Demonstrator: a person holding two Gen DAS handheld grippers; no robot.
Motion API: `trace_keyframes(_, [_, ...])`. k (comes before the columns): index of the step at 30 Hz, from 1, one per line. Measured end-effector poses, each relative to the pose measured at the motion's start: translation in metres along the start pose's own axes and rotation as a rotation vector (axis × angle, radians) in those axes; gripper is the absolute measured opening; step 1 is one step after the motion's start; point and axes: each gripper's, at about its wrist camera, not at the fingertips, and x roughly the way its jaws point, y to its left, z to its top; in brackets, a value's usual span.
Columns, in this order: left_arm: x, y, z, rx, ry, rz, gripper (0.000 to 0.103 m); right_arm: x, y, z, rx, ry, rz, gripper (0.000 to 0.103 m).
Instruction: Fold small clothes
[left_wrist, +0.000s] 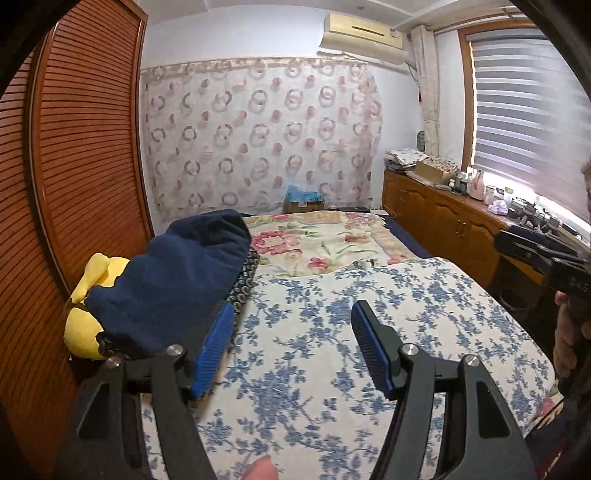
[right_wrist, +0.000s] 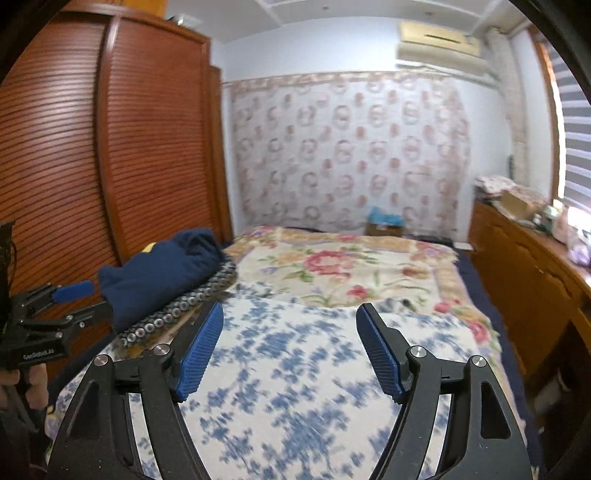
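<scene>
Both grippers hang with jaws spread and nothing between the blue pads: the left gripper (left_wrist: 291, 347) and the right gripper (right_wrist: 290, 347) over a blue-flowered cloth (left_wrist: 332, 332); the right wrist view is smeared, so that print blurs; a fingertip is cut off at the left view's lower edge; just left lies a navy garment (left_wrist: 173, 280) on a dark patterned garment (right_wrist: 177, 310), mostly hidden; a yellow piece (left_wrist: 88, 314) pokes out beneath; beyond, a rose-printed bedspread (left_wrist: 325, 240).
</scene>
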Motion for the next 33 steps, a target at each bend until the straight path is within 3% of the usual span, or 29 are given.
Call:
trace_keyframes(11, [-0.014,-0.033,0.005,0.009,-0.025,-0.021,0.066,-0.048,-0.031,-0.018,0.038,-0.030,-0.089,0.076])
trace_keyframes(33, [-0.023,-0.044,0.005,0.000,-0.040,-0.029,0.066,-0.055,-0.037,-0.022,0.049,-0.044,-0.101,0.076])
